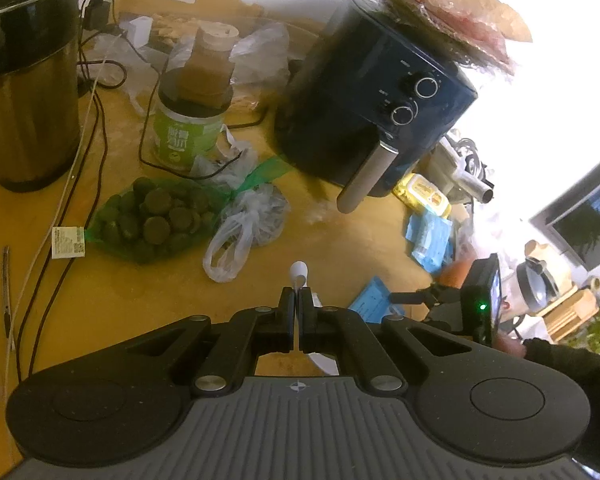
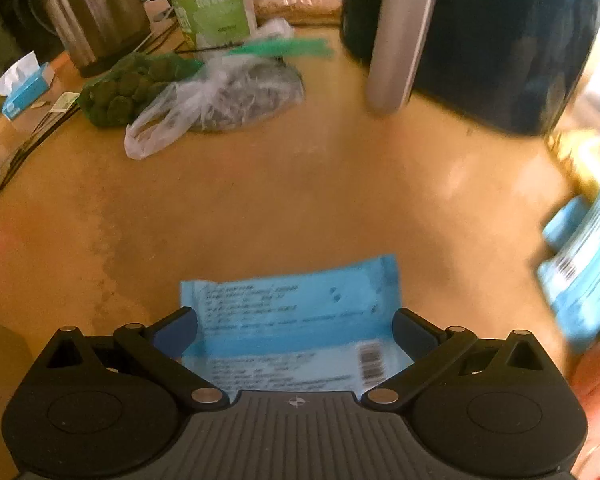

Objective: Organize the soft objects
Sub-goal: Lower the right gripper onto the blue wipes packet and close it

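Yellow tabletop (image 2: pixel 300 184) — cluttered, left tongs (image 1: pixel 299 300) pinching white strip (image 1: pixel 299 272), right tongs (image 2: pixel 296 330) spread over blue packet (image 2: pixel 292 308).

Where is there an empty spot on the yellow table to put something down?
Bare tabletop lies between the clear plastic bag, the air fryer and the blue packet. Around the kettle, cables and green jar it is crowded.

Motion smears the print on the blue packet (image 2: pixel 296 320) – its lower edge hidden behind the right tool (image 2: pixel 295 330) – while more blue packets (image 2: pixel 584 268) blur at the right edge, and the kettle (image 1: pixel 24 76) is cut off.
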`<state>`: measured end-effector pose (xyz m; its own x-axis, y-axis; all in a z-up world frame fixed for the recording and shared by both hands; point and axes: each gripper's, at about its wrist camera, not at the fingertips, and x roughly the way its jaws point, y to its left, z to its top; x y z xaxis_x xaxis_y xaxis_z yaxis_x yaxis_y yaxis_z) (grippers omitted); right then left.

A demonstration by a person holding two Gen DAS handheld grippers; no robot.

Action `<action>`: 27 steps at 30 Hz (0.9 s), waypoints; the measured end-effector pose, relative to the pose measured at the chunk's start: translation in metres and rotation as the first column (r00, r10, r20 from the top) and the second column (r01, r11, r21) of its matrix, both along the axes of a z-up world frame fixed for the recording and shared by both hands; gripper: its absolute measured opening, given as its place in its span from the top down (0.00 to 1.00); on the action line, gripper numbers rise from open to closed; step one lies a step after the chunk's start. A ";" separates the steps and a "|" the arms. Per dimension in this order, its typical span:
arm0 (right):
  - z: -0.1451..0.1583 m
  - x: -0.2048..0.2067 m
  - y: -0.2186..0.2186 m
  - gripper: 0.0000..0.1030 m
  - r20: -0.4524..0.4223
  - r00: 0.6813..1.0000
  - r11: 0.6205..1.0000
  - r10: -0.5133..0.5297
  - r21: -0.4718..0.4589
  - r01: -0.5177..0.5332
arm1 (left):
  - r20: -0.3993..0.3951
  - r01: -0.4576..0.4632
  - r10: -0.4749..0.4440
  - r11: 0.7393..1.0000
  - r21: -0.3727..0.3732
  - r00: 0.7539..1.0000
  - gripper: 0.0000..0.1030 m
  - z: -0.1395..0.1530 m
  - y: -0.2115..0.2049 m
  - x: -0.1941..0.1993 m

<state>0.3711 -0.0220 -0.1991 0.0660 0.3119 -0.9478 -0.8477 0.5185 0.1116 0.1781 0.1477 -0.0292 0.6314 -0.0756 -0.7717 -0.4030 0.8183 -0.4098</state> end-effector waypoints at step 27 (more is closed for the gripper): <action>0.018 -0.022 -0.002 0.38 0.070 0.993 0.994 0.099 0.048 -0.103 | 0.018 0.016 -0.016 1.000 -0.014 1.000 0.98 0.003 -0.006 -0.006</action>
